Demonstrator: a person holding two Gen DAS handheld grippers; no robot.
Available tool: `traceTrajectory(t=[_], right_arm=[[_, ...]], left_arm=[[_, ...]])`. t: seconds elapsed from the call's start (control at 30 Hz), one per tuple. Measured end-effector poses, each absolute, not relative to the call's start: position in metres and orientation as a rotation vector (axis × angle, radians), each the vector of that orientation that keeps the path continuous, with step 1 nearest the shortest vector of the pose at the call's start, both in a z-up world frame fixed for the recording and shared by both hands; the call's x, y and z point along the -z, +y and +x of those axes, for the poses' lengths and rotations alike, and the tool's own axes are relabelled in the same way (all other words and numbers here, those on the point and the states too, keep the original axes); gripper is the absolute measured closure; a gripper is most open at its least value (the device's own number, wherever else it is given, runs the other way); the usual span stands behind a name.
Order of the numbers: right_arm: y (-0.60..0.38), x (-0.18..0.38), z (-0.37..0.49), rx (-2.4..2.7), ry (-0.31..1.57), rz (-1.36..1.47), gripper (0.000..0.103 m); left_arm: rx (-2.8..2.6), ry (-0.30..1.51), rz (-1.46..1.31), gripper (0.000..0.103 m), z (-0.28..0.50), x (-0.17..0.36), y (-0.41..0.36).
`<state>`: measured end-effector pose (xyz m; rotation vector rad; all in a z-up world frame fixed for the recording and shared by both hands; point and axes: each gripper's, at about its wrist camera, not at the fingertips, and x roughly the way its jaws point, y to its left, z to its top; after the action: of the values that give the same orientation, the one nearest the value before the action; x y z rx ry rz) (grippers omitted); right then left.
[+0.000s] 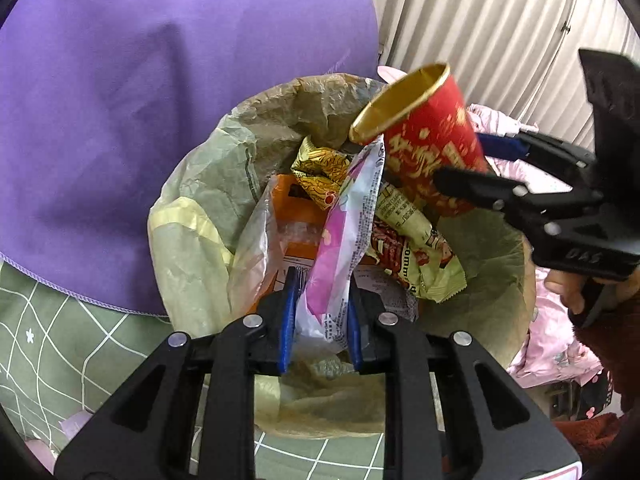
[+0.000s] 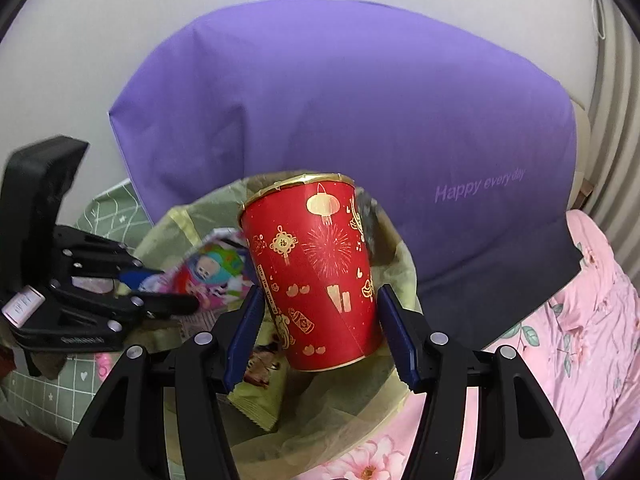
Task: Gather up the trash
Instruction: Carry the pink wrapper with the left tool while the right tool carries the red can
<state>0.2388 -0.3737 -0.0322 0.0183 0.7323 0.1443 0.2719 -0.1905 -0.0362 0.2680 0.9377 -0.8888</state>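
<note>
Right tool [image 2: 320, 330] clenched red gold-printed paper cup [image 2: 316, 276] over green-lined trash bin [image 1: 192, 216], rim tilted leftward; left tool [image 1: 320, 314] pinched pink printed snack wrapper [image 1: 344, 236], lengthwise above bin.

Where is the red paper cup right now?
The red paper cup sits between the right gripper's fingers, tilted above the lined trash bin, just right of the pink snack wrapper the left gripper holds.

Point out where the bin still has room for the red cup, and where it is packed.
Bare liner shows on the bin's right side, between the green snack packet and the rim, just under the red cup in the right tool. Centre and left are crowded: the orange packet, the gold wrapper and the pink wrapper in the left tool.
</note>
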Motion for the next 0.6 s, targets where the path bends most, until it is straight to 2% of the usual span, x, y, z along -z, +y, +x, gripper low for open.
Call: traceTrajectory(t=[0.2,0.43,0.6], right_arm=[[-0.372,0.034,0.238,-0.122,0.74,0.006,0.048],[-0.371,0.029,0.231,-0.099,0.731,0.023,0.048],[-0.372,0.027,0.228,-0.084,0.729,0.041,0.047]], left_arm=[[0.895,0.937,0.277,0.083,0.279,0.03,-0.186],[0.898,0.937,0.239,0.076,0.294,0.023,-0.166],[0.942,0.923,0.184,0.062,0.299,0.009,-0.155]])
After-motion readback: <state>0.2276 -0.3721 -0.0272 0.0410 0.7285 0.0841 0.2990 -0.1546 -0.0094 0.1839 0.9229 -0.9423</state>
